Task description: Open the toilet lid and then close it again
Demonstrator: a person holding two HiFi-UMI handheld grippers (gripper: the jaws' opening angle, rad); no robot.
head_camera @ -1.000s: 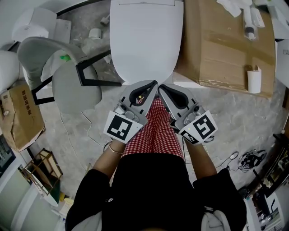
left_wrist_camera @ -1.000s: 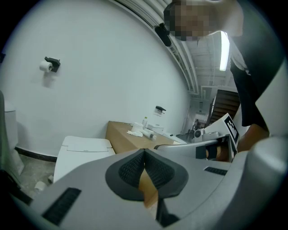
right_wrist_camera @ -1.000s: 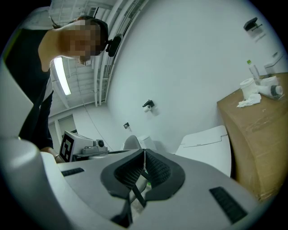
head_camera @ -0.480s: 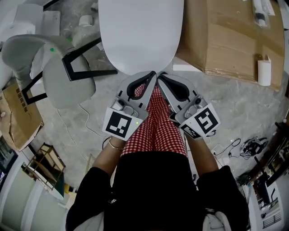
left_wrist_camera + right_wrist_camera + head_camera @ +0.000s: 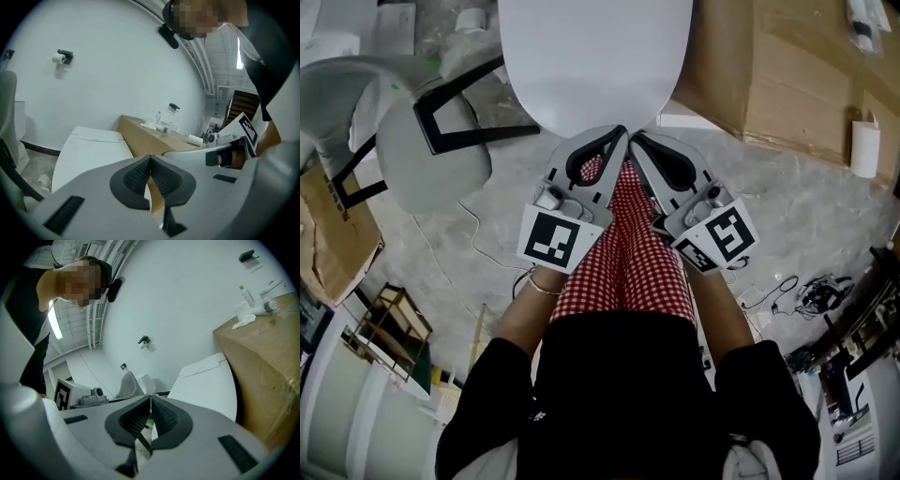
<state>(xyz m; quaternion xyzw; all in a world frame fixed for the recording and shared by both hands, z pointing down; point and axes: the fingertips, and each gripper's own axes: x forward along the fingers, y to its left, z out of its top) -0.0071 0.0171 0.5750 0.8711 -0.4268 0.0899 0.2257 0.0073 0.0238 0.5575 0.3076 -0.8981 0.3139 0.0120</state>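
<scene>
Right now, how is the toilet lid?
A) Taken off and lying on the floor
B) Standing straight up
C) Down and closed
C: the toilet lid lies flat and closed. It is a smooth white oval in the head view, with no opening showing.

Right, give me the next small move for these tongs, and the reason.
Probably slide the left tongs and right tongs under the front rim of the white oval toilet lid to start lifting it. The lid lies flat and closed, and both tongs are shut, empty, close to that rim.
</scene>
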